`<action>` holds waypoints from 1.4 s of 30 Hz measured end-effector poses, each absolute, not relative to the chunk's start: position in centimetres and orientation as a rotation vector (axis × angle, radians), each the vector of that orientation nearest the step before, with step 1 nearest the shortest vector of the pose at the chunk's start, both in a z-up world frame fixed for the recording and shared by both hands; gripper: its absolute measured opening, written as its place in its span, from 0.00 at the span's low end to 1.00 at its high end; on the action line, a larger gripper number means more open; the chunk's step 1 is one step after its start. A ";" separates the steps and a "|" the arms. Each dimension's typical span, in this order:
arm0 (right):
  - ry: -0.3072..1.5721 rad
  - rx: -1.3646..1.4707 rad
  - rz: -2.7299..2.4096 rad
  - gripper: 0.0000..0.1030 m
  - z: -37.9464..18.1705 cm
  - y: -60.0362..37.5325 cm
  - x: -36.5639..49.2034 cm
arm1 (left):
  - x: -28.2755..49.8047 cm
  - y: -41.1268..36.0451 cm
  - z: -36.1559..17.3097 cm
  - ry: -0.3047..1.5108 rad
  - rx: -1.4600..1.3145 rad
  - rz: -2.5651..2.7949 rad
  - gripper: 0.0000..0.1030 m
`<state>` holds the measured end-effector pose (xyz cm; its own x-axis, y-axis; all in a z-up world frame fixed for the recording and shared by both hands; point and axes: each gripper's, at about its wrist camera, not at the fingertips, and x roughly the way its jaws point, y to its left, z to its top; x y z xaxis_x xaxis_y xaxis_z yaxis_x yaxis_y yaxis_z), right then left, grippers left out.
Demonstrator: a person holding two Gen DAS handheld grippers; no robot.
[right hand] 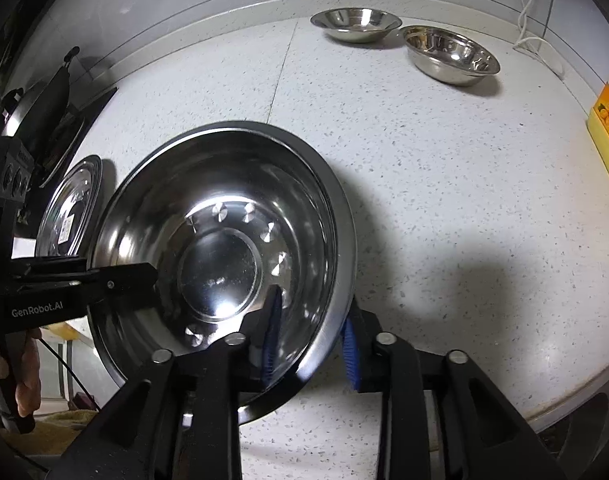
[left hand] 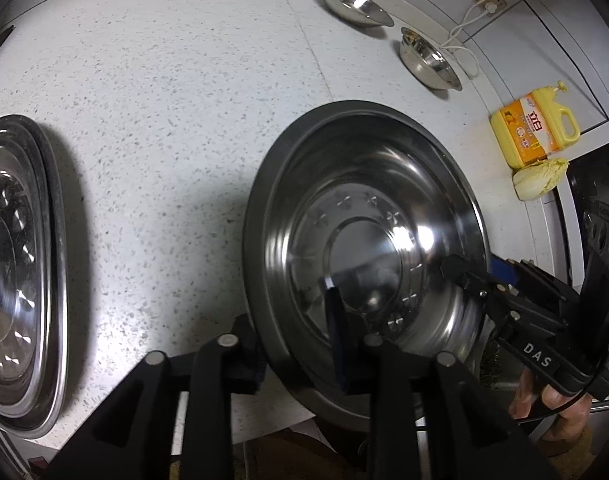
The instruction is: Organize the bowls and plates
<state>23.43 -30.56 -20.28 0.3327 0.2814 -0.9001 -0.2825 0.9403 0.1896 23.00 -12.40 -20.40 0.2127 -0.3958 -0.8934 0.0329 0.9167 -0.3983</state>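
Observation:
A large steel plate [left hand: 364, 208] with a star pattern is held tilted above the speckled counter, near its front edge. My left gripper [left hand: 296, 340] is shut on the plate's left rim, one blue pad inside and one outside. My right gripper [right hand: 312, 344] is shut on the same plate [right hand: 224, 208] at its right rim; it also shows in the left wrist view [left hand: 468, 276]. The left gripper shows in the right wrist view [right hand: 144, 276]. A stack of steel plates [left hand: 20, 272] lies to the left, also in the right wrist view [right hand: 70, 212]. Two steel bowls [left hand: 356, 0] [left hand: 428, 60] stand at the back.
A yellow detergent jug [left hand: 532, 128] and a cabbage [left hand: 540, 178] stand at the right by the wall. A white cable [left hand: 464, 28] runs to wall sockets. A dark stove area [right hand: 52, 120] lies at the far left of the right wrist view. The counter [right hand: 424, 160] is white speckled stone.

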 end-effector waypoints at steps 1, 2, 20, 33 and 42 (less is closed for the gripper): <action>1.168 -0.001 0.366 0.32 -20.1 -30.4 23.4 | 22.9 -12.4 -20.3 1.324 -0.323 -0.303 0.37; 1.163 -0.001 0.363 0.37 -19.9 -30.3 23.4 | 22.9 -12.3 -20.2 1.314 -0.321 -0.300 0.40; 0.994 -0.023 0.189 0.56 -14.7 -38.5 26.8 | 28.1 -8.4 -14.5 1.151 -0.340 -0.260 0.56; 0.974 0.007 0.154 0.58 -15.3 -43.8 38.7 | 40.0 -14.6 -16.5 1.254 -0.273 -0.431 0.56; 0.992 0.011 0.218 0.58 -17.7 -44.1 46.3 | 47.0 -19.6 -18.2 1.250 -0.368 -0.608 0.55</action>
<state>46.30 -44.11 -17.74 0.5269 0.1875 -0.8290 -0.1773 0.9782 0.1086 47.02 -19.58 -18.23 0.1896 -0.6123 -0.7676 0.2266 0.7879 -0.5726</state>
